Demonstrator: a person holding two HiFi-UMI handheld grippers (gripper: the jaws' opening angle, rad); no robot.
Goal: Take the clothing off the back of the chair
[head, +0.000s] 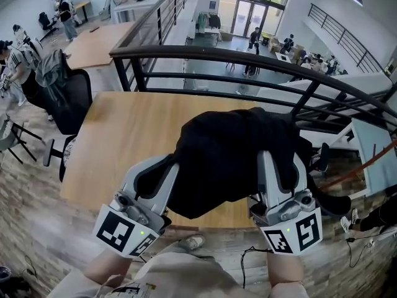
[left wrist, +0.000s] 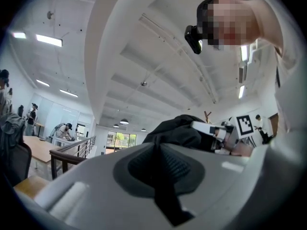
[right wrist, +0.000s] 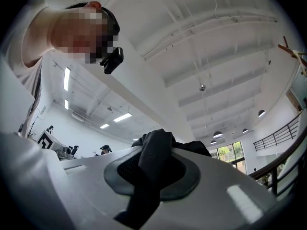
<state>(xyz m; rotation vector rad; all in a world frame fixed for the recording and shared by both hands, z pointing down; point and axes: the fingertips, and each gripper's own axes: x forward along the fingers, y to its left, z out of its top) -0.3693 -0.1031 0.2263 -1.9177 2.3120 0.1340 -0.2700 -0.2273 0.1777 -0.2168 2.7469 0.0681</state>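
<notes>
Head view shows left gripper [head: 162, 166] and right gripper [head: 279, 163] fingers clamped on black clothing [head: 229, 154].

I have two grippers: my left gripper [head: 162, 177] and my right gripper [head: 271, 172]. I count one black clothing [head: 229, 160] above the table [head: 118, 148], and one chair [head: 77, 98] beside the table.

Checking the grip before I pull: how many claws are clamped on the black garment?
2. The left claw pinches the left side of the black garment; the right claw pinches its right side. Each claw's own view shows cloth squeezed between its jaws. No other claw is in view.
</notes>
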